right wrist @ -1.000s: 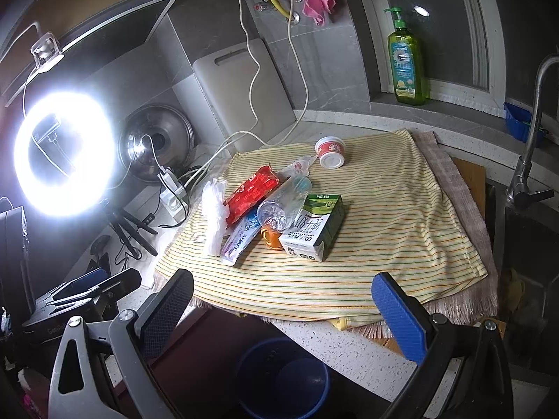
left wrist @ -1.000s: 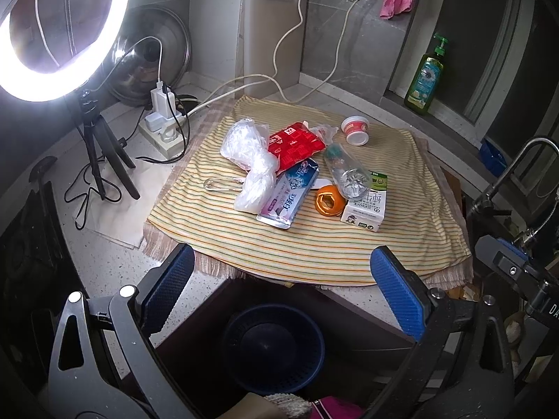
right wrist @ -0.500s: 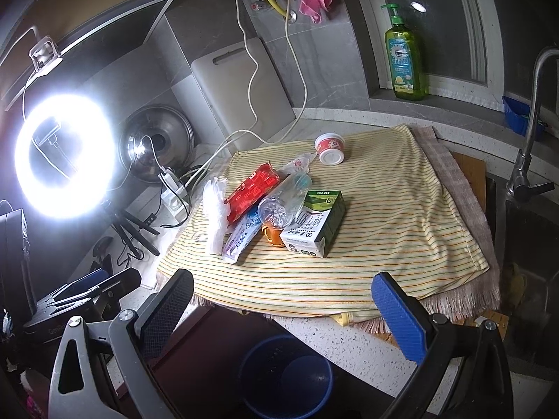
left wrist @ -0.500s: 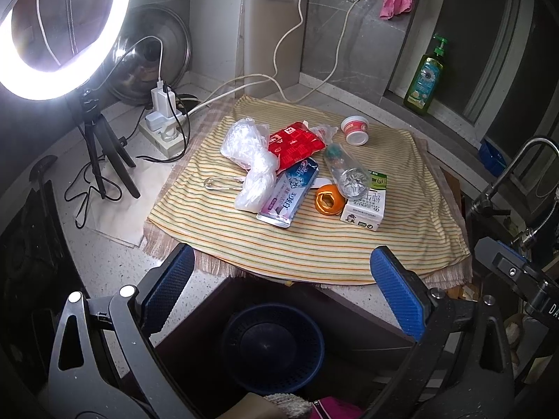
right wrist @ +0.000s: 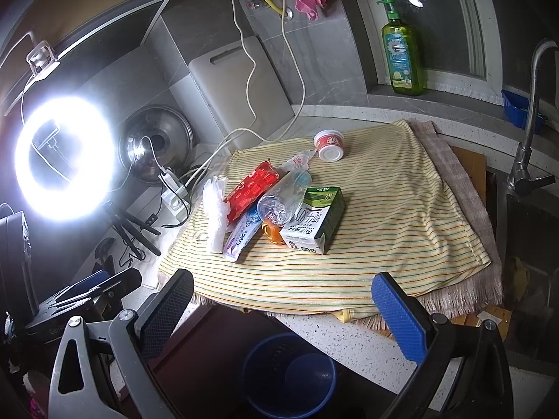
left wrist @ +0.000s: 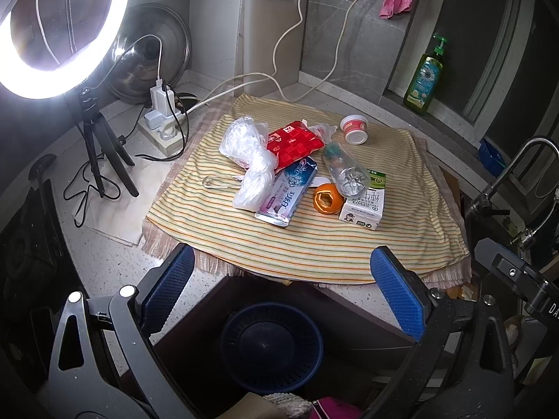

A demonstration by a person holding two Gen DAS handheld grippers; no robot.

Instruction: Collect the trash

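Trash lies on a striped yellow cloth [left wrist: 412, 216]: a clear plastic bag [left wrist: 249, 160], a red packet [left wrist: 291, 143], a toothpaste box [left wrist: 286, 195], orange peel [left wrist: 326, 199], a clear bottle [left wrist: 344, 171], a milk carton [left wrist: 365, 202] and a small red-white cup [left wrist: 354, 129]. A blue bin [left wrist: 270, 344] stands on the floor below the counter edge. My left gripper [left wrist: 283, 293] is open and empty, above the bin. My right gripper [right wrist: 283, 300] is open and empty, above the bin [right wrist: 290, 375], short of the carton [right wrist: 314, 221].
A ring light [left wrist: 52, 31] on a tripod stands left, with a power strip [left wrist: 162, 124] and cables. A pot lid [right wrist: 155, 143] and cutting board [right wrist: 241, 87] lean on the wall. A soap bottle [right wrist: 400, 52] stands on the sill. A tap [right wrist: 527, 132] and sink are right.
The right gripper has drifted slightly, so the trash sits a little higher and further right in its view. The left view is almost unchanged.
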